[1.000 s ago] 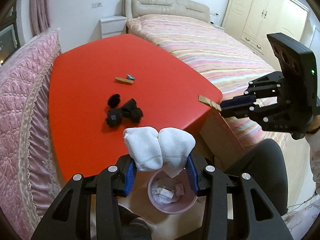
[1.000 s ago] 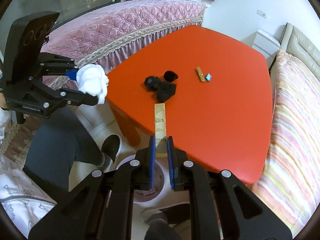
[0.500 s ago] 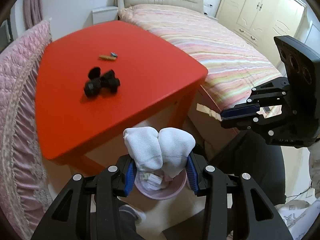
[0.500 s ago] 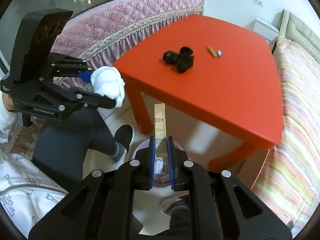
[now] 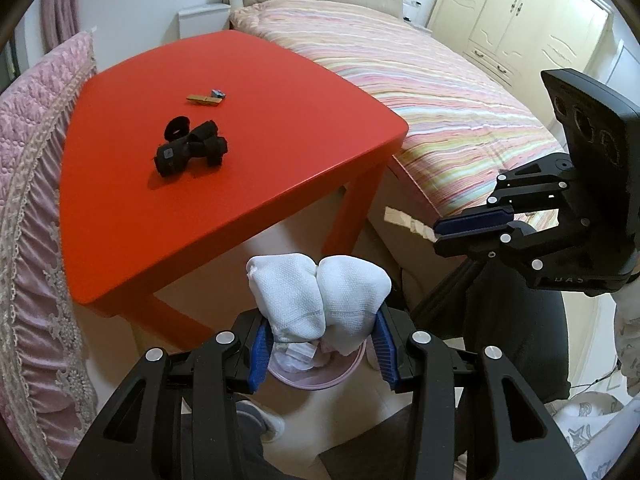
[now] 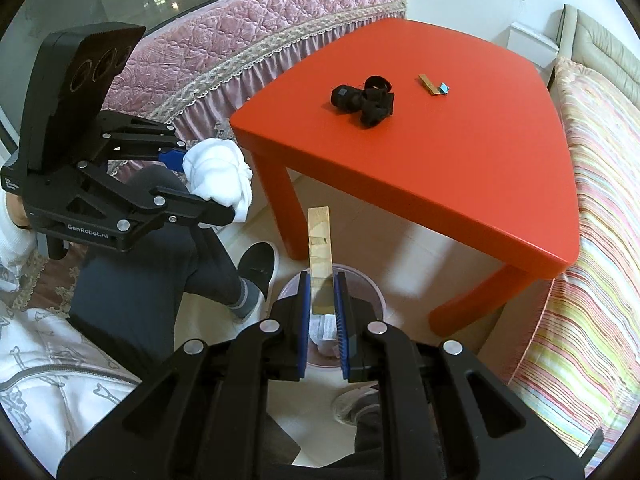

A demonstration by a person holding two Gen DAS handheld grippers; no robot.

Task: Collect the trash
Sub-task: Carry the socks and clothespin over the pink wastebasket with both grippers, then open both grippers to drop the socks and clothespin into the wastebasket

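Above the pink bin [image 5: 316,376] on the floor, the left gripper [image 5: 320,344] clenches a white cloth wad [image 5: 316,296]. Beside it, also over the bin, the right gripper [image 6: 323,308] clamps a wooden strip [image 6: 320,248]. Beyond the bin, black cloth pieces [image 5: 188,152] and 2 small scraps [image 5: 206,98] lie on the red table [image 5: 248,160].

At the left of my right wrist view I read "GenRobot.AI" in pale letters on the black body of the left gripper [image 6: 208,184], while the small white print above it at the frame's left edge is too tiny to read.
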